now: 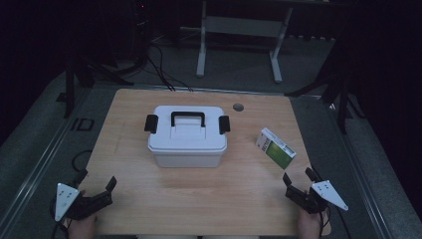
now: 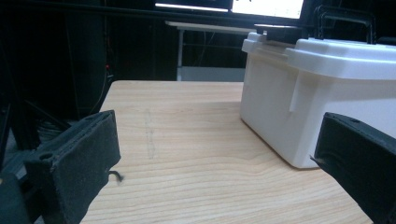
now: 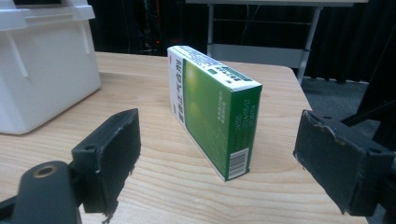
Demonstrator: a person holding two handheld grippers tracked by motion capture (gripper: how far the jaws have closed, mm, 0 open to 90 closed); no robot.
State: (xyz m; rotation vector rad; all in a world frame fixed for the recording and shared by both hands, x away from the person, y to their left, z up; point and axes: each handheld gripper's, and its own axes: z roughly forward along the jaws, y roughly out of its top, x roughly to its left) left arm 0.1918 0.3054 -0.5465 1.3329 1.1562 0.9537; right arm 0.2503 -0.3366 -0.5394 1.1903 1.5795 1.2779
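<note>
Left tool (image 1: 94, 191) and right tool (image 1: 297, 183) — both low, jaws wide apart.

wooden table (image 1: 199, 199), grey floor (image 1: 239, 69)

You are working in a recording lab or studio: black curtains (image 3: 359, 42) close off the dark room, tripod legs (image 1: 79, 74) and cables (image 1: 161, 69) stand on grey carpet, a height-adjustable desk frame (image 1: 239, 30) waits behind, and a lit monitor (image 2: 266, 7) glows beyond your bare wooden table (image 1: 199, 199).
</note>
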